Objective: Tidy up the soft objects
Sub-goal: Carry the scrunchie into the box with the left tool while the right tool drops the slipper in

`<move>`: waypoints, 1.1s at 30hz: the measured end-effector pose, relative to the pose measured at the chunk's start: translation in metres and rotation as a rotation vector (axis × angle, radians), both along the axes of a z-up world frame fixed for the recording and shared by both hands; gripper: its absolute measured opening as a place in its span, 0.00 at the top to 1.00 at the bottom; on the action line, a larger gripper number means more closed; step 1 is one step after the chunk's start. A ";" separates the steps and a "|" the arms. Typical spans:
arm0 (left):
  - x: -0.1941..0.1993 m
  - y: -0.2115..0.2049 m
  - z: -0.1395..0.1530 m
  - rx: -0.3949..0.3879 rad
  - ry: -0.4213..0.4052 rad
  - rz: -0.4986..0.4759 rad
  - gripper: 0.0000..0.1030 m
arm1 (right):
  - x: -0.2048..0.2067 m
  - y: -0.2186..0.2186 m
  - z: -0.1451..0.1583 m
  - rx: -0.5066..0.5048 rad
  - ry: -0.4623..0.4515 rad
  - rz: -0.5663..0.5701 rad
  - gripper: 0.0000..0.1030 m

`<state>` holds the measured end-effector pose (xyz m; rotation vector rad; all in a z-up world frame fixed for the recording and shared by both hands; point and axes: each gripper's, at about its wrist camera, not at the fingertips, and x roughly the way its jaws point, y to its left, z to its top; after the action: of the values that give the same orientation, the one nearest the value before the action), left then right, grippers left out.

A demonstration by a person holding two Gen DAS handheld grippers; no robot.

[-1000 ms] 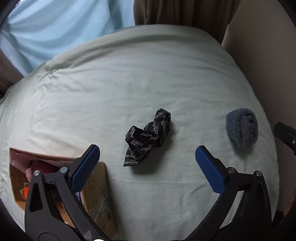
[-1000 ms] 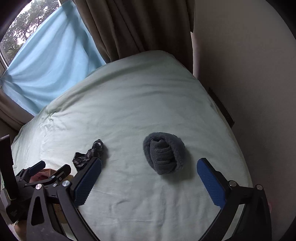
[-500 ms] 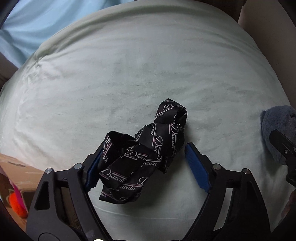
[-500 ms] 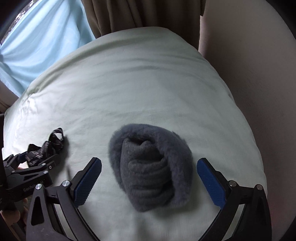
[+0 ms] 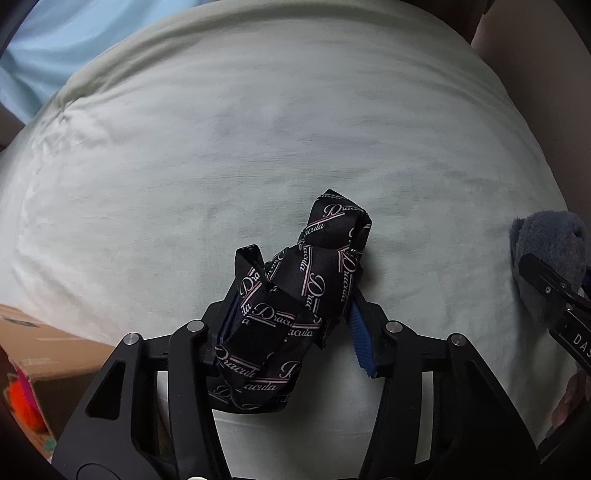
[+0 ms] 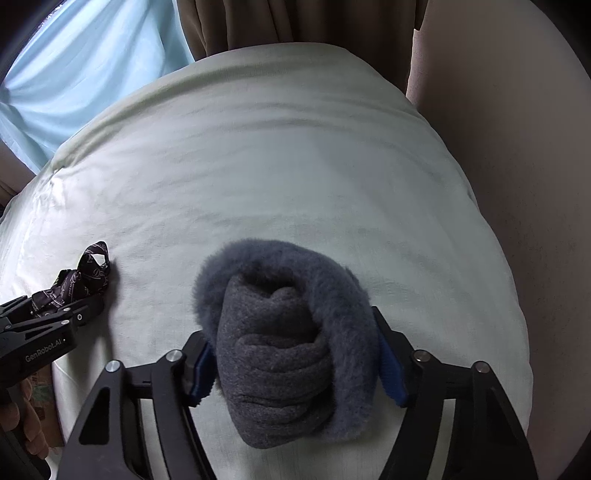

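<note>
A crumpled black cloth (image 5: 295, 295) printed with white "Dracula" lettering lies on the pale green bed (image 5: 258, 147). My left gripper (image 5: 291, 332) is shut on it, blue pads pressing its lower part from both sides. A rolled grey fuzzy sock bundle (image 6: 291, 343) lies to the right on the bed. My right gripper (image 6: 295, 365) is shut on it, pads squeezing its two sides. The sock bundle also shows at the right edge of the left wrist view (image 5: 550, 251), and the black cloth at the left of the right wrist view (image 6: 85, 273).
A cardboard box (image 5: 48, 354) with colourful things inside stands at the bed's left side. A beige wall (image 6: 517, 147) runs along the bed's right edge. Brown curtains (image 6: 295, 22) and a light blue curtain (image 6: 92, 55) hang beyond the far edge.
Both grippers moved down and forward onto their items and closed: the left on the black cloth, the right on the grey sock bundle. Both were open a second ago.
</note>
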<state>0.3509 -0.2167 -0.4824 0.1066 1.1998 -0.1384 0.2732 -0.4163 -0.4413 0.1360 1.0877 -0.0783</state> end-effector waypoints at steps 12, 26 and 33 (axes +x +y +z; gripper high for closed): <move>-0.030 -0.005 0.074 -0.066 -0.065 -0.030 0.54 | -0.032 -0.002 0.063 0.022 -0.070 -0.023 0.41; -0.111 0.049 0.225 -0.185 -0.170 0.032 0.54 | -0.097 0.039 0.212 0.057 -0.180 -0.044 0.41; -0.151 0.110 0.284 -0.213 -0.220 0.071 0.54 | -0.131 0.099 0.274 0.056 -0.220 -0.020 0.41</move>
<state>0.1994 -0.1065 -0.1983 -0.1058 0.9620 -0.1864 0.1424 -0.3169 -0.1671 0.2014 0.8689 -0.0492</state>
